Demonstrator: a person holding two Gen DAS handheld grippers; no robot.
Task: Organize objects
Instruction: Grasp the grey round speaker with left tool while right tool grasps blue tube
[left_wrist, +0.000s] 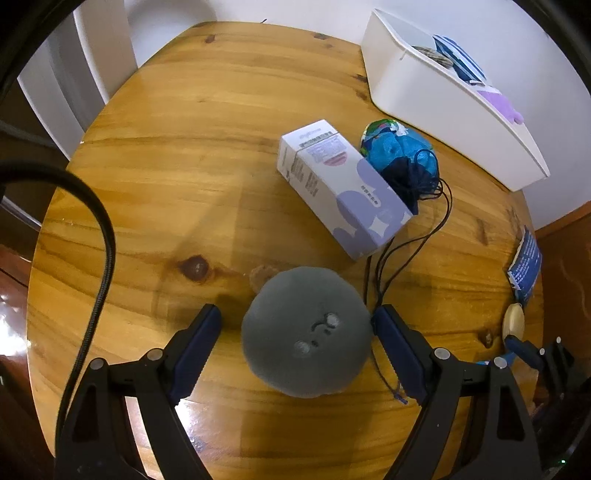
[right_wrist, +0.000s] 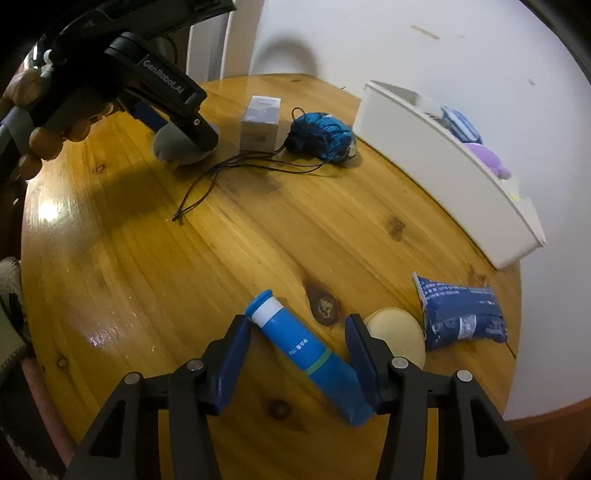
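Round wooden table (left_wrist: 177, 155), glossy varnish, dark knots, visible plank seams. Plain white wall (right_wrist: 406, 48) behind the far edge, a few scuff marks on it. White door frame (left_wrist: 96, 55) past the far-left edge. Reddish-brown floor (right_wrist: 546, 435) beyond the right edge. Overhead light glares on the table's left side.
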